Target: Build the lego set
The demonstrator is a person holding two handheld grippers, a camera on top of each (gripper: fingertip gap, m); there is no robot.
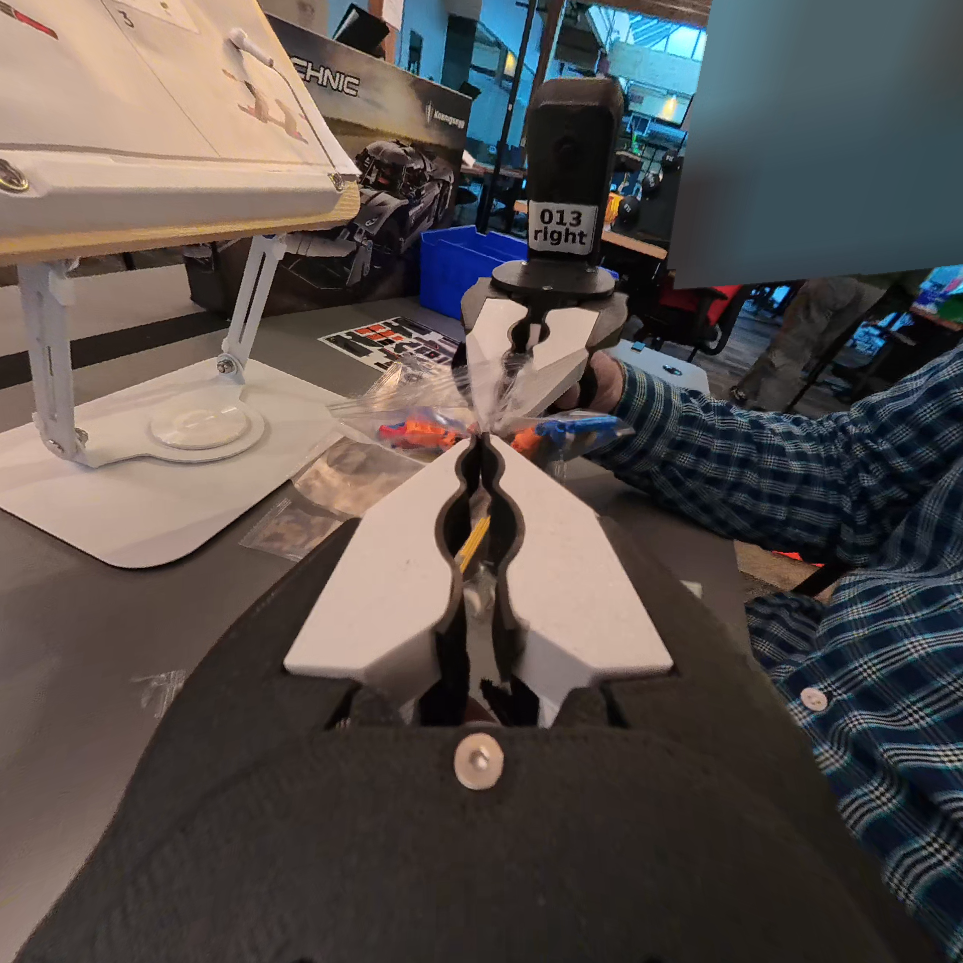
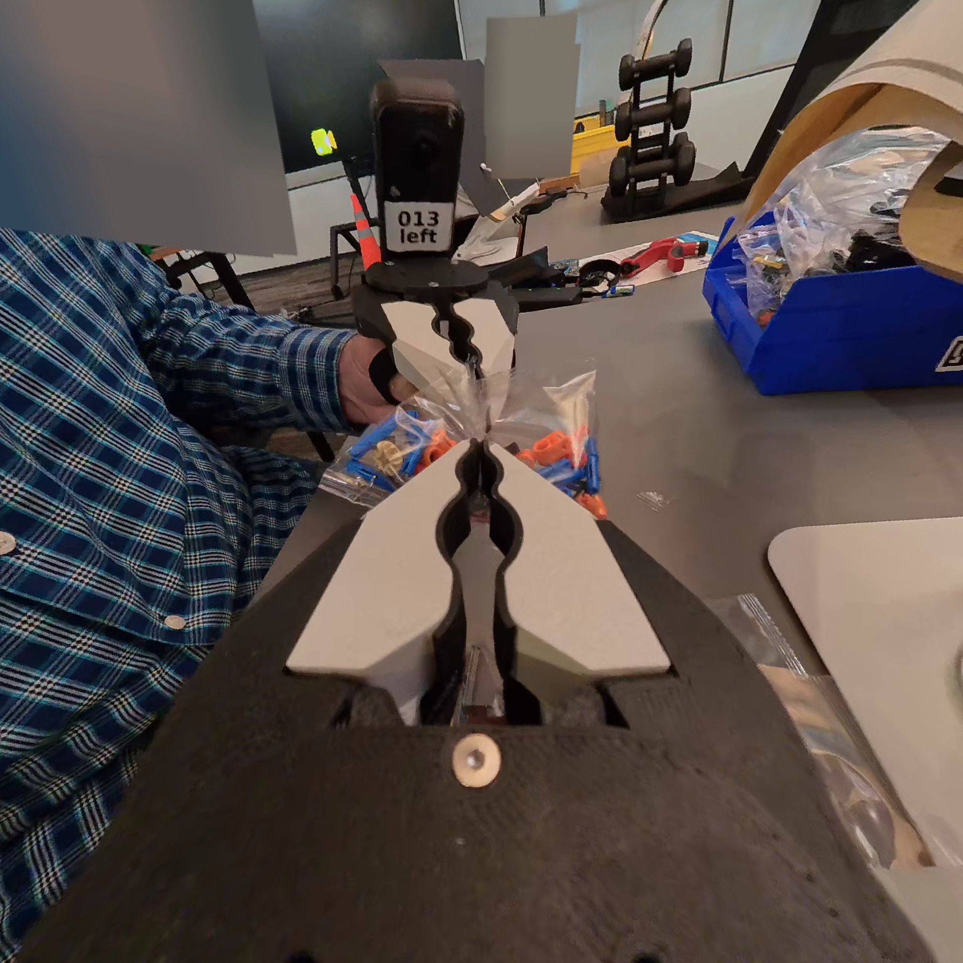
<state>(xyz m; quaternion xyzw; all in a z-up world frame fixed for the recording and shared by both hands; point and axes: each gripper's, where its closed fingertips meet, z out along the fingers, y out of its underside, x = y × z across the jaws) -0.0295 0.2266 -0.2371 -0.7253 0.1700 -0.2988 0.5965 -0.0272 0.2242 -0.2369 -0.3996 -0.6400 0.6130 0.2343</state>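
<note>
A clear plastic bag [image 2: 526, 411] of small blue, orange and tan lego pieces hangs between my two grippers above the grey table. My left gripper [image 1: 480, 439] is shut on the bag's top edge. My right gripper [image 2: 480, 442] is shut on the same edge from the opposite side. In the left wrist view the right gripper [image 1: 513, 365] faces me, with the bag [image 1: 417, 411] stretched between us. In the right wrist view the left gripper [image 2: 471, 365] faces me likewise. The plastic is bunched and taut at both pinch points.
A white book stand [image 1: 156, 458] holding the instruction booklet [image 1: 156, 88] is at the left. The lego box [image 1: 375, 172], a sticker sheet [image 1: 396, 341] and a blue bin [image 2: 834, 333] of more bags sit behind. Other clear bags [image 1: 344, 479] lie on the table [image 2: 703, 443]. A person's plaid sleeve [image 1: 781, 469] is close. The tips of both grippers are at nearly the same place.
</note>
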